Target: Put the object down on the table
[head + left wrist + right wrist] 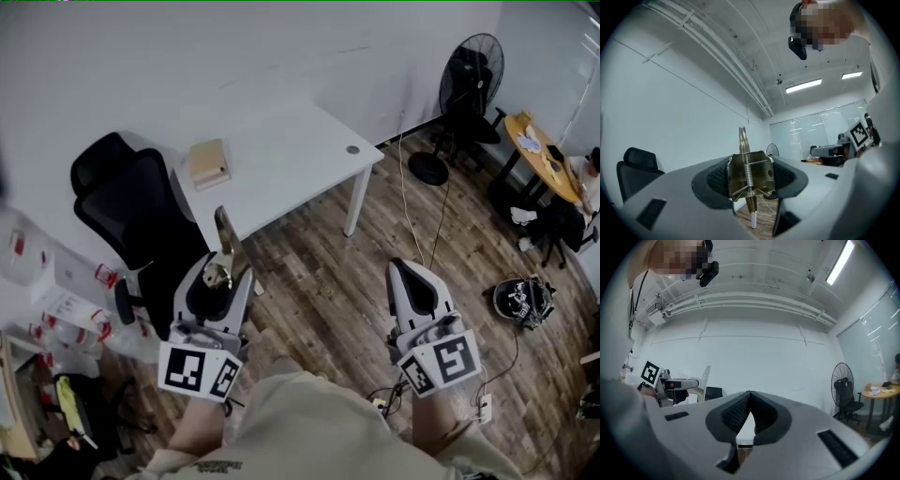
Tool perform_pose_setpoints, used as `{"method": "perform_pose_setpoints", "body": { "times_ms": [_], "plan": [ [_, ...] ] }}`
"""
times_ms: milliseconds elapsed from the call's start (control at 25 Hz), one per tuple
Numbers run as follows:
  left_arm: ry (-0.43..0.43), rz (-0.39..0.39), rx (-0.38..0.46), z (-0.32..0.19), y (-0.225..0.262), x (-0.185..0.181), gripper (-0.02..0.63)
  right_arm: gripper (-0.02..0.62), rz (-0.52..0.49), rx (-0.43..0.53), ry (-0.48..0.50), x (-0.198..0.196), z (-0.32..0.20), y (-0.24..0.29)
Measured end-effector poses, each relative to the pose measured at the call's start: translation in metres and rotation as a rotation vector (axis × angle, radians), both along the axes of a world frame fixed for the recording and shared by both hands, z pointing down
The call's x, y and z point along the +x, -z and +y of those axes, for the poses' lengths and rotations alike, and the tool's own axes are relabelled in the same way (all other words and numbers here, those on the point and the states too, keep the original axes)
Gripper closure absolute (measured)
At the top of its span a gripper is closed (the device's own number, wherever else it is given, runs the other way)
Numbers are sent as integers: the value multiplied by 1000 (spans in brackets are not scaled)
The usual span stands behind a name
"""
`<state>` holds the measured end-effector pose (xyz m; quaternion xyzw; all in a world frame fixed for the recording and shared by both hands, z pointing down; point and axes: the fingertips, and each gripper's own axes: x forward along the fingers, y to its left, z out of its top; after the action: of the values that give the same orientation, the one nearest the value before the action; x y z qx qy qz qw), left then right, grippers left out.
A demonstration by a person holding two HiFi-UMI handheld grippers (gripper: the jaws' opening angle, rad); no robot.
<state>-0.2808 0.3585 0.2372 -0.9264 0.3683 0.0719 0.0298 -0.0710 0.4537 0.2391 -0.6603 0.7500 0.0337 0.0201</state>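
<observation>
A: Left gripper (218, 281) is clamping the metal tool (223, 234), blade pointing up, hanging short of the table (300, 159); right gripper (403, 267) is pinching shut, empty.
B: Table's lying at one o'clock; I'd be reaching over, lowering flat, then releasing.

The round table (539, 167) is cut off by the right edge; the things on it are too small to be told. The clutter (37, 281) at left is blurred.

box (209, 163) on table (291, 155), chair (129, 202) left, fan (469, 89) right
</observation>
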Motion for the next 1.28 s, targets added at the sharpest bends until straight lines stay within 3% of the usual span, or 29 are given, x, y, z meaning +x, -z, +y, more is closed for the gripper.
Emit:
{"method": "perform_pose_setpoints", "body": {
  "times_ms": [720,1080,1280],
  "plan": [
    [-28,-33,4,-59,-11,42,370,574,9,-45,-12,38,-60,-18],
    [-47,-41,-5,-144,-16,66,370,574,7,-88,-18,61,-143,-26],
    [-71,-88,5,-204,-17,79,370,574,10,-119,-27,71,-194,-30]
  ]
}}
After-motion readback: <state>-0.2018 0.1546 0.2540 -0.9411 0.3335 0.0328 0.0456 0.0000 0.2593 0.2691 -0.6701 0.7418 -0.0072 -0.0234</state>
